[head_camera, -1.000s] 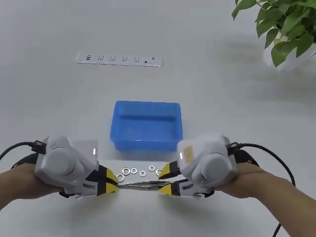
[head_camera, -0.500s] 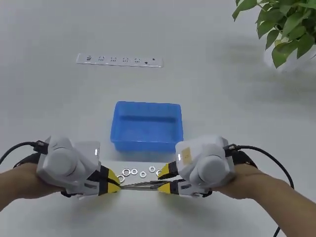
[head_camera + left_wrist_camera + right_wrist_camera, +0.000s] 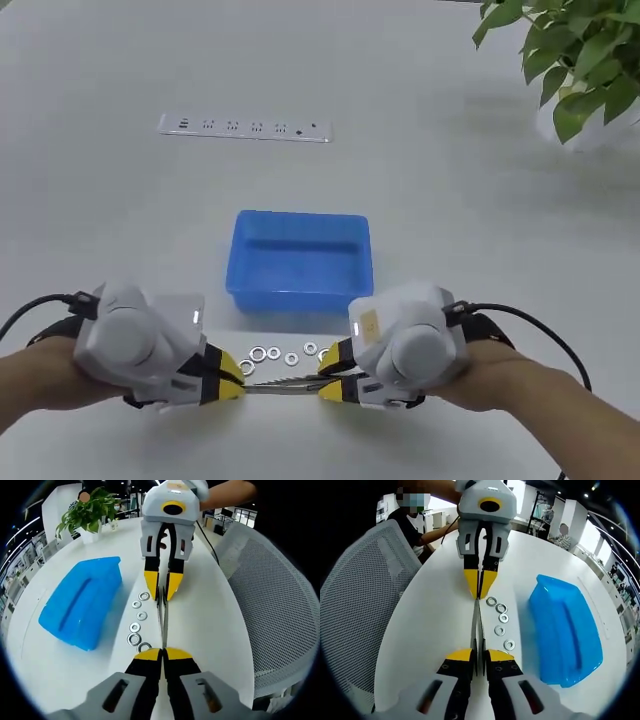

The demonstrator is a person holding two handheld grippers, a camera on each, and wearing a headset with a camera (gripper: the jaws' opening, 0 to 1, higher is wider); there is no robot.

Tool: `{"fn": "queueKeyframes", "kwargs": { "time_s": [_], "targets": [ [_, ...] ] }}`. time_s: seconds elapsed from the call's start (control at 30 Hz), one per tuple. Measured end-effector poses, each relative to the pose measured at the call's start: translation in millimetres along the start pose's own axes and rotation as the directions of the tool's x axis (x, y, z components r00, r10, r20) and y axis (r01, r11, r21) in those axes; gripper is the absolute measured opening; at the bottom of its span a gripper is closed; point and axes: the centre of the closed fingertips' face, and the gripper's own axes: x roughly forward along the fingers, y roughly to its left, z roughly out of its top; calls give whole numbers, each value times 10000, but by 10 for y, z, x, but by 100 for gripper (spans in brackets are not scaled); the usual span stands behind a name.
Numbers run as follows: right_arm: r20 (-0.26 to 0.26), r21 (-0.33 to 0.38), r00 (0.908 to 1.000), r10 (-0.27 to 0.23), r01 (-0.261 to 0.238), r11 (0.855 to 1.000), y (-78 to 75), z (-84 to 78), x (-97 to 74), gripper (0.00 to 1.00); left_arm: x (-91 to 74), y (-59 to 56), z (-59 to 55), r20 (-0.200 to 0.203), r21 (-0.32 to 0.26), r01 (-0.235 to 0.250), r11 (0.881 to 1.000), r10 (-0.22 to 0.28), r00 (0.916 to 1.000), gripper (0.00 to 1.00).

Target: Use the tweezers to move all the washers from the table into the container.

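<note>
The steel tweezers [image 3: 284, 385] lie level between my two grippers, just off the white table. My left gripper [image 3: 238, 380] is shut on one end of the tweezers [image 3: 163, 625]. My right gripper [image 3: 327, 376] is shut on the other end of the tweezers [image 3: 476, 625]. In the left gripper view my own jaws [image 3: 162, 653] meet on the tweezers, and the right gripper [image 3: 163, 591] faces them. Several washers [image 3: 285, 354] lie in a loose row on the table between the tweezers and the blue container [image 3: 301, 256]. The washers [image 3: 136, 626] sit left of the tweezers, and the container [image 3: 80, 602] looks empty.
A white power strip [image 3: 245, 128] lies at the far side of the table. A potted plant [image 3: 570, 60] stands at the far right corner. A grey mesh chair [image 3: 280, 605] is at the table's near edge.
The right gripper has slid a little left along the tweezers, so the two grippers stand closer together. The washers and container have not moved.
</note>
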Motion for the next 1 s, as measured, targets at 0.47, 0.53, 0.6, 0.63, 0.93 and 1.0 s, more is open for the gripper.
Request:
{"fn": "queueKeyframes", "kwargs": {
  "time_s": [0.47, 0.53, 0.6, 0.63, 0.93, 1.0],
  "targets": [
    [-21, -15, 9999, -151, 151, 9999, 4, 17, -11, 11, -151, -7, 158, 216, -82, -203, 9998, 205, 9996, 6],
    [-14, -9, 9999, -169, 169, 9999, 3, 21, -18, 12, -176, -7, 196, 240, -73, -281, 9996, 283, 9993, 5],
    [-2, -8, 9999, -168, 168, 9999, 8, 30, -23, 12, -202, -14, 235, 236, -73, -323, 9995, 325, 9992, 5],
    [6, -17, 9998, -185, 185, 9998, 10, 36, -26, 12, -221, -18, 260, 247, -45, -371, 9993, 372, 9990, 5],
    [172, 52, 9996, -221, 220, 9997, 34, 100, -34, 12, -353, -51, 417, 262, 147, -362, 9992, 358, 9990, 5],
    [199, 71, 9996, -224, 222, 9997, 39, 111, -32, 12, -372, -56, 441, 234, 202, -331, 9992, 327, 9992, 5]
  ]
}}
